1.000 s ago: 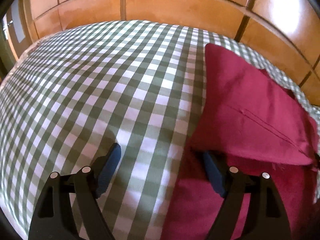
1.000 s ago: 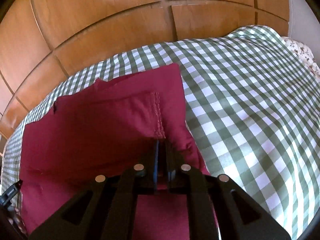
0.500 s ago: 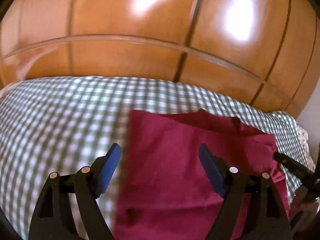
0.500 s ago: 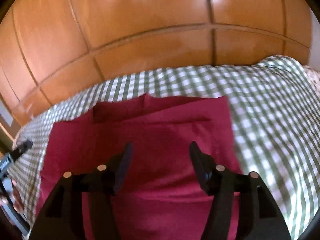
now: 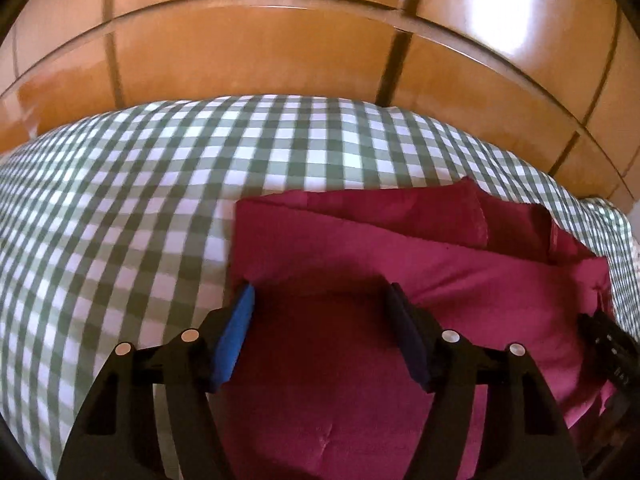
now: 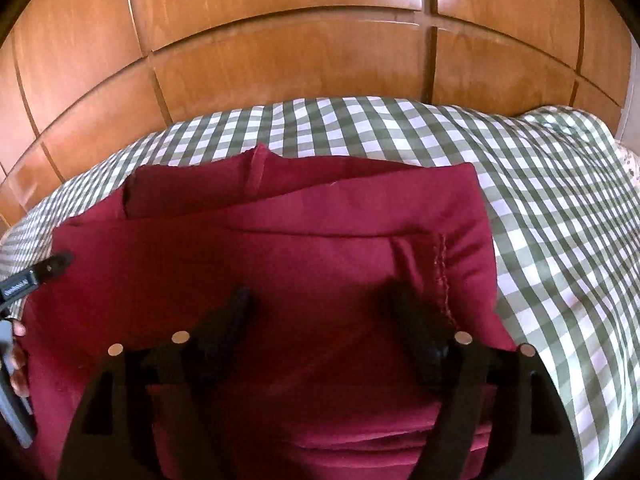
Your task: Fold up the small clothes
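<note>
A: Wood panelling (image 5: pixel 256 52) fills the background we see, and below it lies the green-and-white checked cloth (image 5: pixel 120 208).

B: On that cloth we see the dark red garment (image 6: pixel 280 264), folded into layers, a stitched seam near its right edge.

A: We find the left gripper (image 5: pixel 322 300) above the garment's left part, fingers spread wide, holding nothing.

B: We find the right gripper (image 6: pixel 320 300) likewise gaping and empty, over the garment's right part.
</note>
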The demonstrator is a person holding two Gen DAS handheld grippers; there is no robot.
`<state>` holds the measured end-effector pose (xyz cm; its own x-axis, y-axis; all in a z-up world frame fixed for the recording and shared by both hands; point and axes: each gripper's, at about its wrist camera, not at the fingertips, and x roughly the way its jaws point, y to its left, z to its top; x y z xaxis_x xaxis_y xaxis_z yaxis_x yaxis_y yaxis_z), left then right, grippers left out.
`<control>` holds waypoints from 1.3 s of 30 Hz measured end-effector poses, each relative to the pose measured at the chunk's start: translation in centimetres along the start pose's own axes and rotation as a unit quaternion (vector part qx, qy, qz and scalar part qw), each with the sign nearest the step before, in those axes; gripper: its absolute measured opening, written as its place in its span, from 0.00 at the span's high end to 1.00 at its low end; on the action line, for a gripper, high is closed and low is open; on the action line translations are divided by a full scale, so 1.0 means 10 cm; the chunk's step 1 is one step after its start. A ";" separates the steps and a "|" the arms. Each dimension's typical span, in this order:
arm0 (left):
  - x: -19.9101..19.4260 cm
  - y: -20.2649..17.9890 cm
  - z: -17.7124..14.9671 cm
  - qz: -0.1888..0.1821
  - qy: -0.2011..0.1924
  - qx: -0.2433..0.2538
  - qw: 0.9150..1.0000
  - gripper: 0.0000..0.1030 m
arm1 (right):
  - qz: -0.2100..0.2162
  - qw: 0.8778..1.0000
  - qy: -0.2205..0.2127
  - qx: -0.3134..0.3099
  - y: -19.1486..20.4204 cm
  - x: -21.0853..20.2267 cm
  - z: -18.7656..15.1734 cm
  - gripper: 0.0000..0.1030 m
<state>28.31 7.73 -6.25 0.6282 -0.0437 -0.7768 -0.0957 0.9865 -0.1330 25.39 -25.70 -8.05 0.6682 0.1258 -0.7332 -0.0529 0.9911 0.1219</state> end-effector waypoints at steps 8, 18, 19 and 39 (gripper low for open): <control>-0.55 -0.22 -0.49 0.031 -0.029 0.029 0.999 0.33 | -0.007 1.000 0.001 -0.006 0.04 -0.10 0.03 0.17; -0.53 -0.25 -0.68 0.049 -0.013 0.049 0.997 0.30 | -0.012 0.999 0.004 -0.034 0.23 -0.31 -0.29 0.11; -0.56 -0.24 -0.68 0.048 -0.015 0.047 0.998 0.30 | -0.014 0.999 0.004 -0.034 0.24 -0.29 -0.28 0.11; -1.71 0.01 -1.27 0.023 -0.071 0.045 0.996 0.26 | 0.006 0.999 0.046 -0.016 0.16 -0.84 -0.84 0.07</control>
<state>7.76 6.60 -0.81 0.7287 0.0194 -0.6846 -0.0625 0.9973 -0.0383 13.46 -24.84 -7.33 0.5960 0.1388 -0.7909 -0.0845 0.9903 0.1101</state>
